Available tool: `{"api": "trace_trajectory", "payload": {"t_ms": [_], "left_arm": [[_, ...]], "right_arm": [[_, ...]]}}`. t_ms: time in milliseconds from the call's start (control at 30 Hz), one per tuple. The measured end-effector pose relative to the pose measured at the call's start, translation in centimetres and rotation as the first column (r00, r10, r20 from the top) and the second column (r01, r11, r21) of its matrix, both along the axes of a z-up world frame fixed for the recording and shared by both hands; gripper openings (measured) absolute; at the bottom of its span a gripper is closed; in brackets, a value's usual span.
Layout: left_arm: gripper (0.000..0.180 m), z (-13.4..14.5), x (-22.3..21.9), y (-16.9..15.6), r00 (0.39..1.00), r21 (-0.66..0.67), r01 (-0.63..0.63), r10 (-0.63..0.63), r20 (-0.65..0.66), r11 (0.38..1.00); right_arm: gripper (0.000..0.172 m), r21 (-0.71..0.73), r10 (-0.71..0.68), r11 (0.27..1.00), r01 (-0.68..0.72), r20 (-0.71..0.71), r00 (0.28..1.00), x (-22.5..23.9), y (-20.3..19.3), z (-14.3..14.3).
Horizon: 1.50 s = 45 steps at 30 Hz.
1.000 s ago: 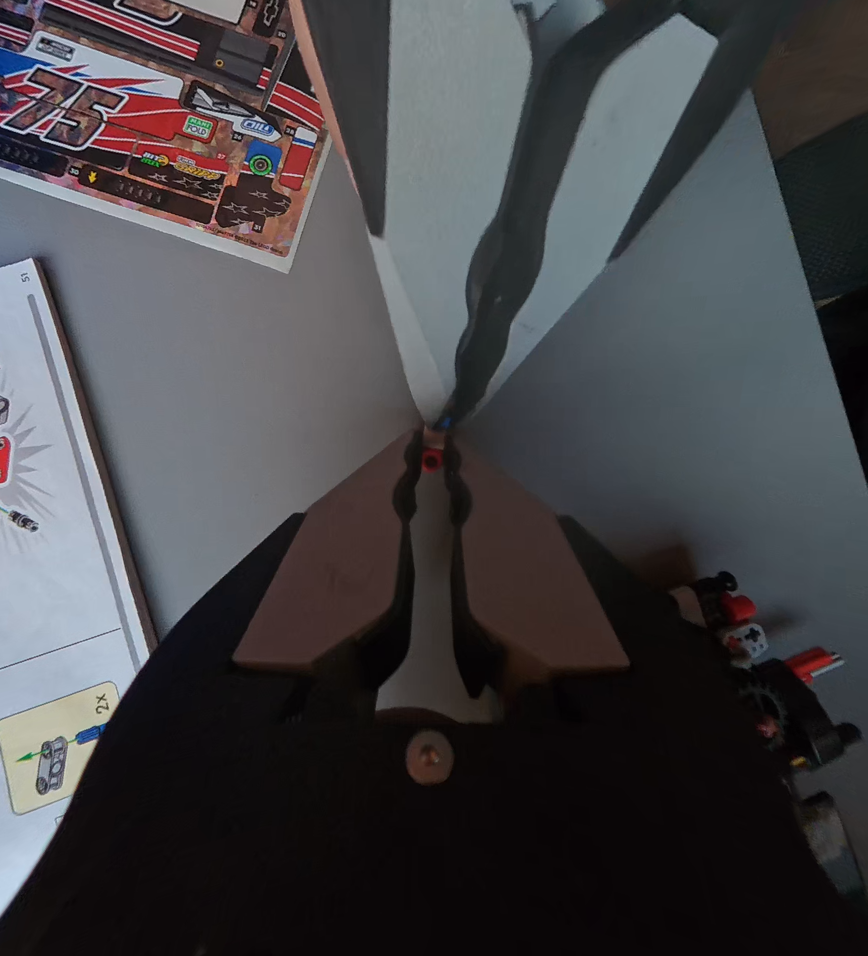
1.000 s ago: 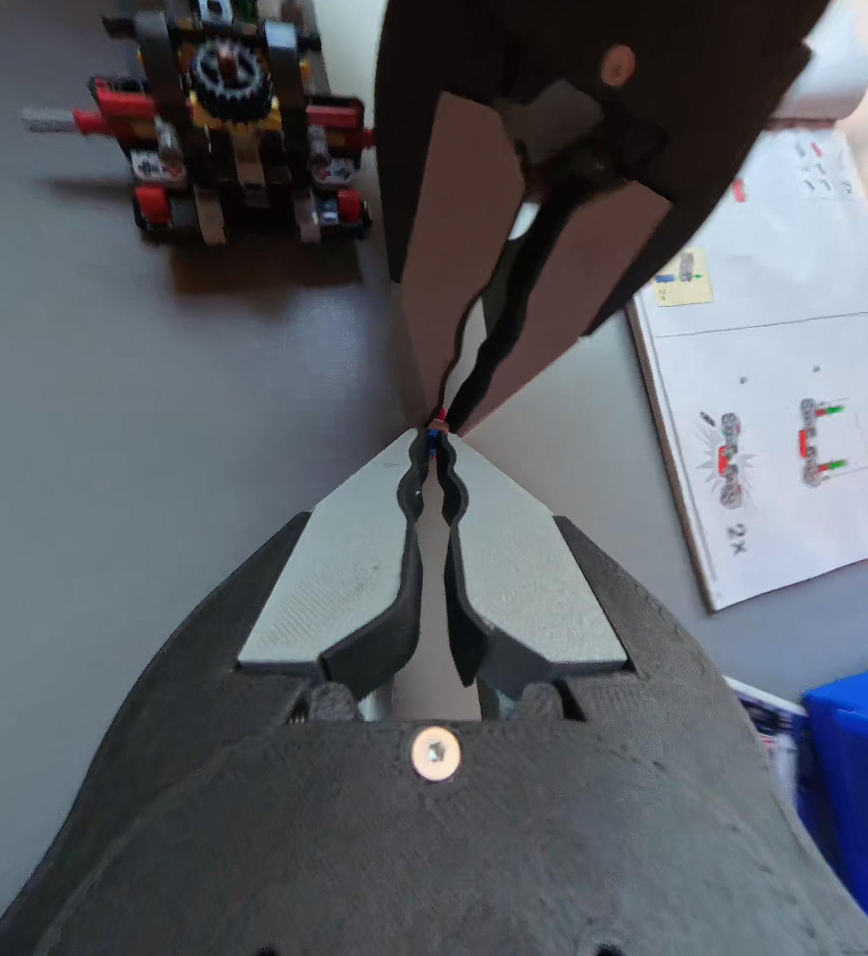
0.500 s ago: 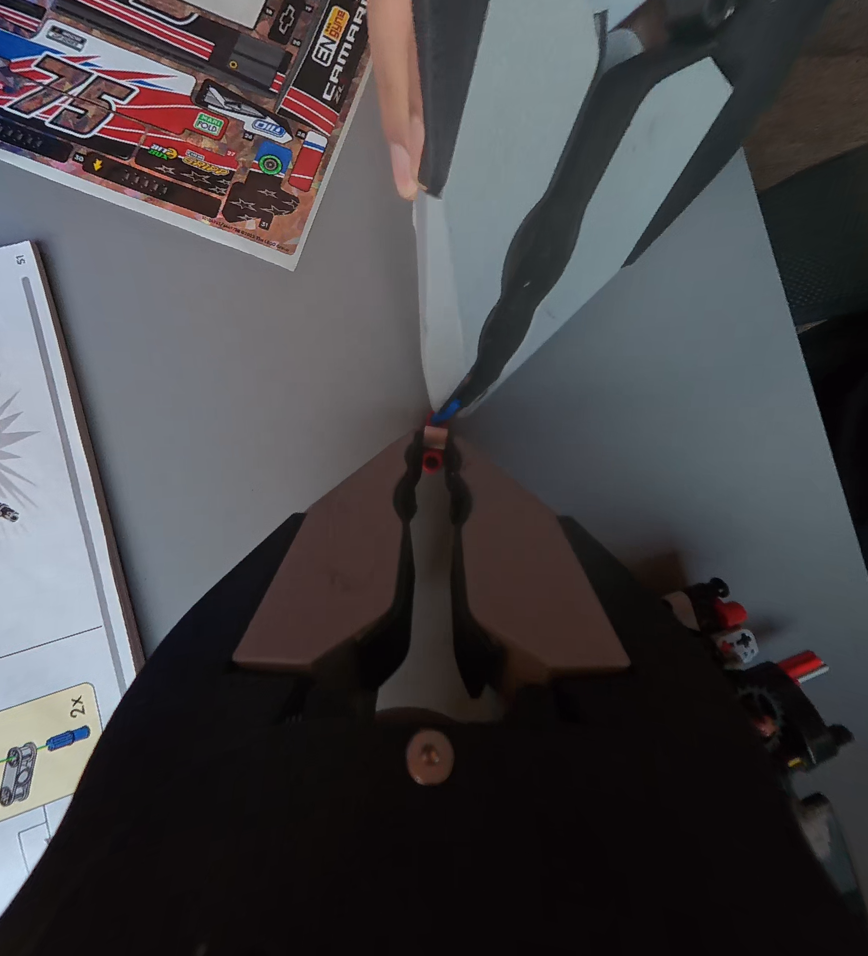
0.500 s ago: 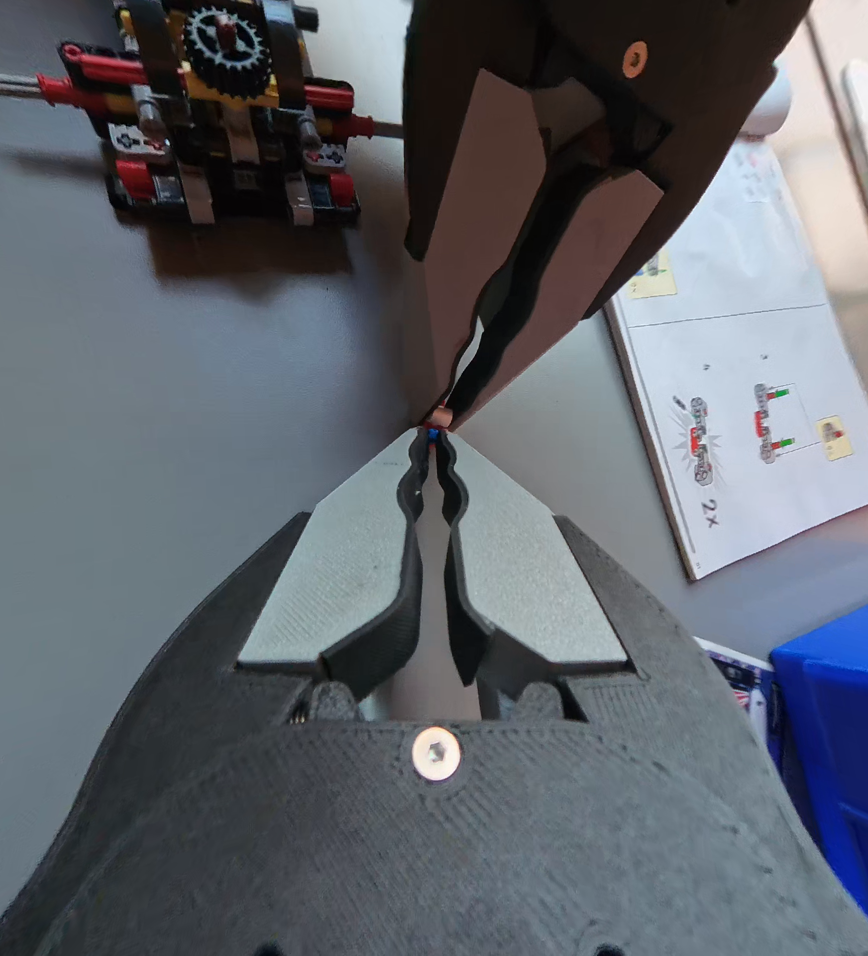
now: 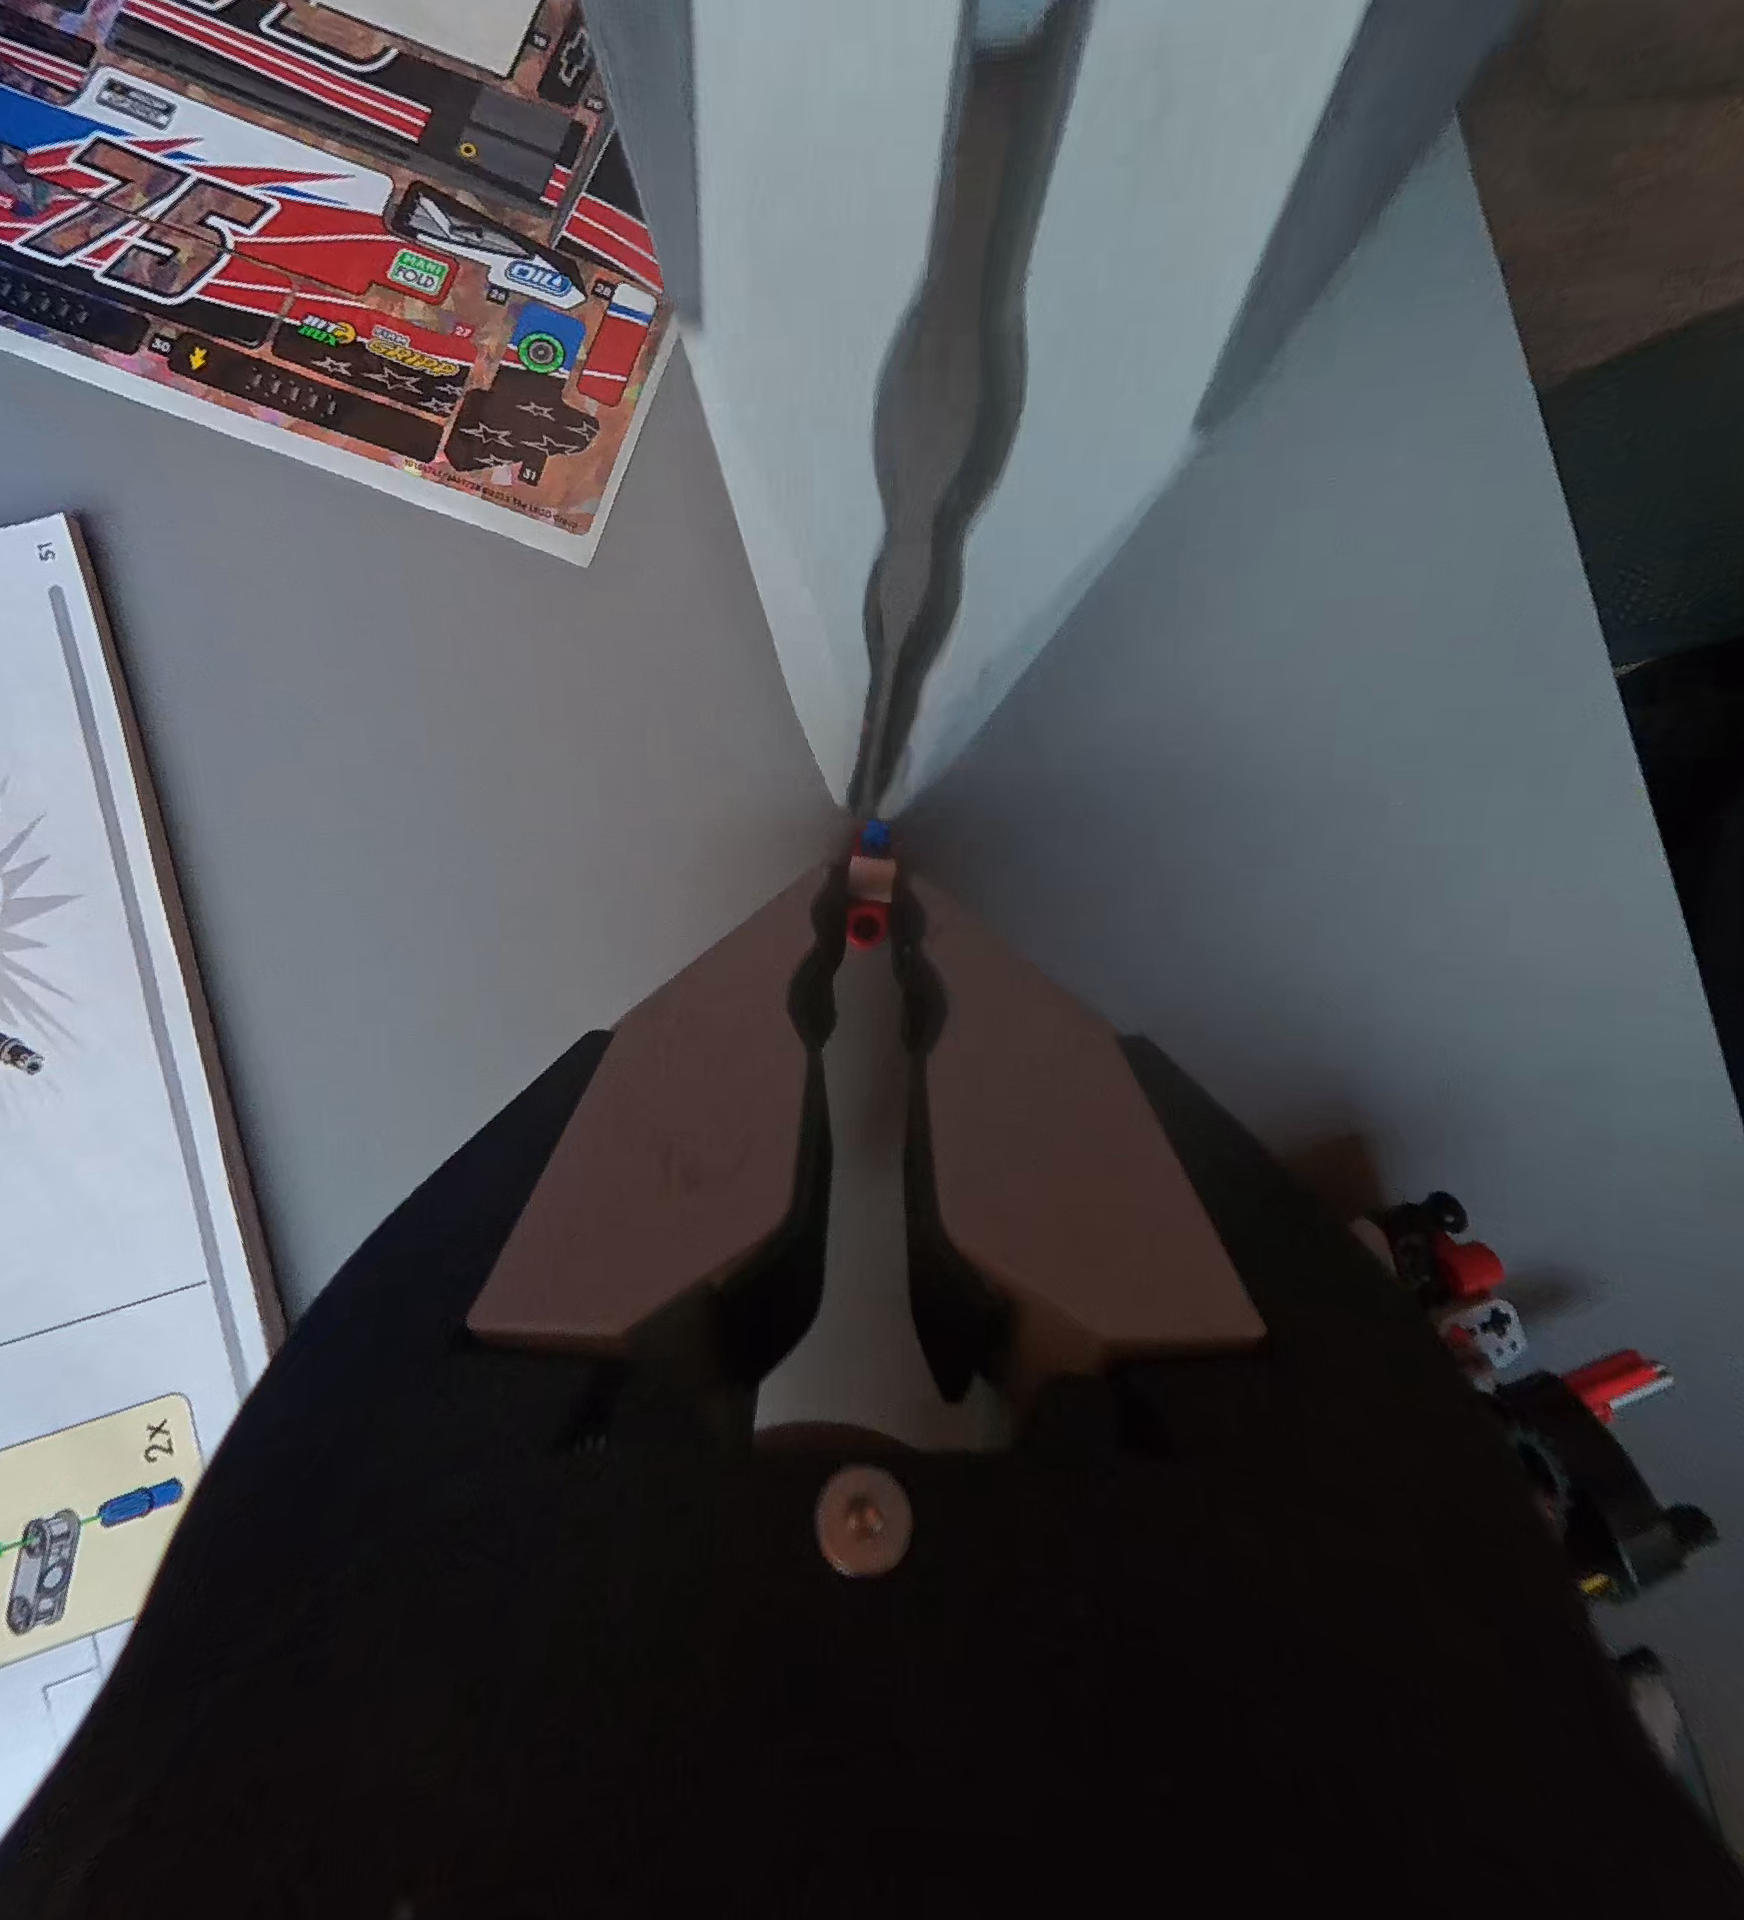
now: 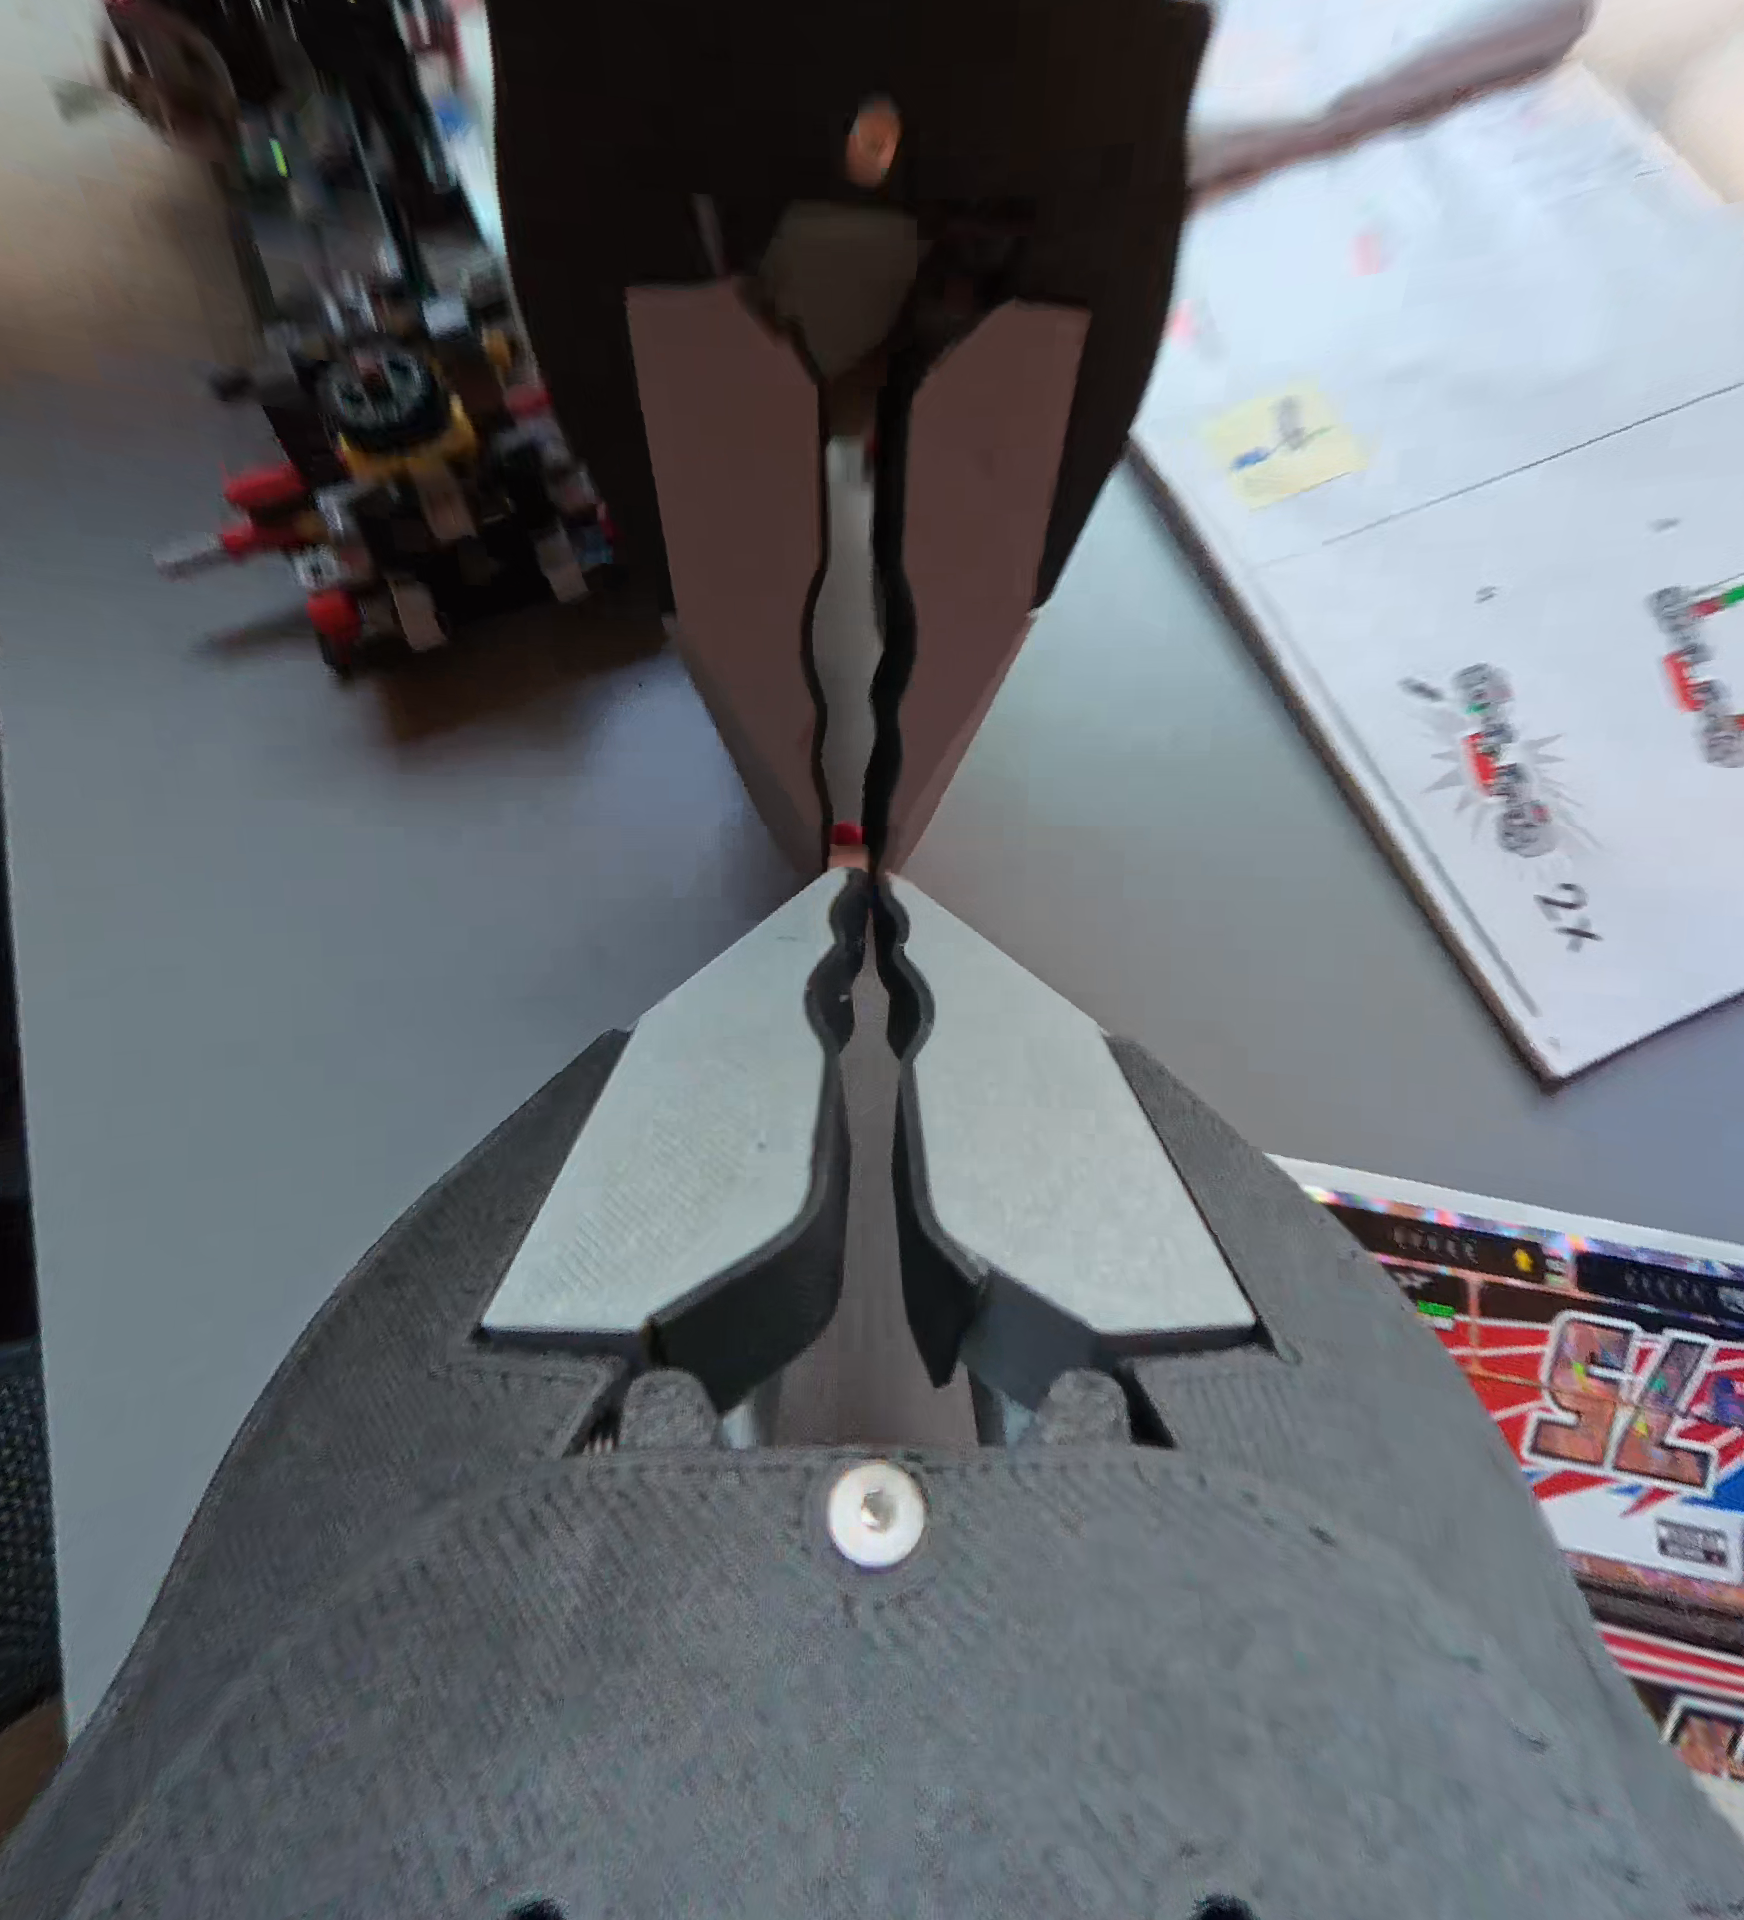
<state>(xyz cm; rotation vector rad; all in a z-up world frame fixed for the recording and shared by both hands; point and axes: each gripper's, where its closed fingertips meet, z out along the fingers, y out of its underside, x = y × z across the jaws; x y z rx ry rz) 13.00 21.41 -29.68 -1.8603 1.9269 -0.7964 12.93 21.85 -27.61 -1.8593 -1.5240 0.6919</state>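
Holding a small red-and-tan piece (image 5: pixel 869 902) tip to tip, your left gripper (image 5: pixel 866 883) clamps it while your right gripper (image 6: pixel 869 883) is clenched on a blue pin (image 5: pixel 876 831) at its end, above the table (image 5: pixel 432 727). You seem mid-joining; pressing home would call for keeping both aligned.

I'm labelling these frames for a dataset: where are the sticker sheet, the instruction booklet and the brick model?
sticker sheet (image 5: pixel 255 260): left wrist view, on its red-and-white printed middle.
instruction booklet (image 5: pixel 26 1195): left wrist view, on the white page below the drawing.
brick model (image 6: pixel 400 488): right wrist view, on its yellow and black middle.
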Motion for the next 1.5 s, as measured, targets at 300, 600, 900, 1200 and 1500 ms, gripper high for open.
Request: {"api": "trace_trajectory", "payload": {"t_ms": [300,600,900,1200,1500], "left_arm": [[0.004,0.0,0.0,0.0,1.0,-0.013,-0.016,0.016,-0.008,1.0],[0.019,0.3,-0.4,-0.2,0.996,-0.089,-0.079,0.076,-0.038,0.993],[0.035,0.7,-1.6,0.2,0.985,-0.099,-0.16,0.153,-0.077,0.982],[0.036,0.2,-1.8,-0.1,0.994,0.047,-0.055,0.059,-0.094,0.997],[0.03,0.7,-4.5,1.1,0.976,0.025,-0.162,0.164,-0.142,0.986]], "right_arm": [[0.004,0.029,0.001,1.0,-0.001,-0.009,1.0,0.2,-0.4,-0.2],[0.01,0.027,-0.05,0.998,0.054,-0.117,0.992,-0.5,0.1,0.1],[0.007,0.074,-0.07,0.994,0.081,-0.139,0.988,-0.3,-0.6,0.6],[0.013,0.105,-0.04,0.994,0.04,-0.006,0.999,-1.6,-0.6,-1.1],[0.023,0.006,-0.096,0.995,0.096,0.006,0.995,-1.8,0.7,-1.5]]}}
